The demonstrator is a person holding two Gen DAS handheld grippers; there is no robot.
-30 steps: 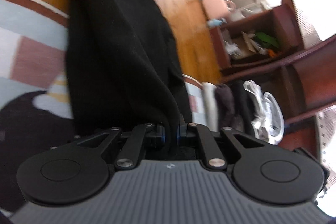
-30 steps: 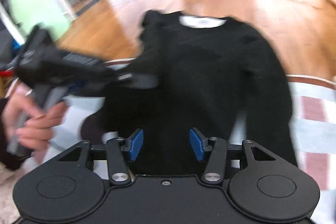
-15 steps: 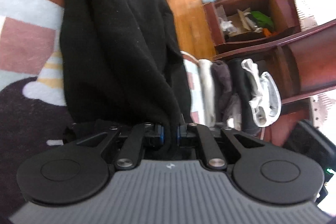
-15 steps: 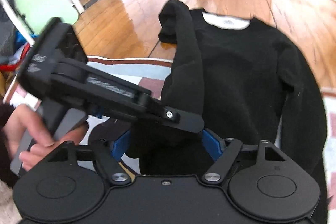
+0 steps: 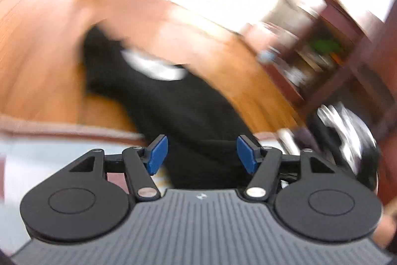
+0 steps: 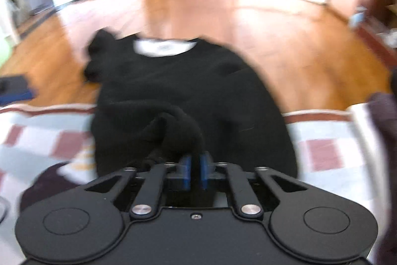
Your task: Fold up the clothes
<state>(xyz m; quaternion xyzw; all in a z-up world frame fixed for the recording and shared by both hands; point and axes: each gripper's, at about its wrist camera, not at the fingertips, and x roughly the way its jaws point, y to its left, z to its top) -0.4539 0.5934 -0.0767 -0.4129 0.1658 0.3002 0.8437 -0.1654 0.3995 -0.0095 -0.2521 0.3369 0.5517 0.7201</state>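
The left tongs [image 5: 202, 153] have a ribbed grey body, black linkage arms, silver pivot screws and blue pads. The right tongs [image 6: 194, 173] look alike (but their body is plain black).

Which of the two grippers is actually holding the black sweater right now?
The right gripper: its blue pads are shut on a bunched fold of the black sweater. The left gripper stands open, with nothing between its pads.
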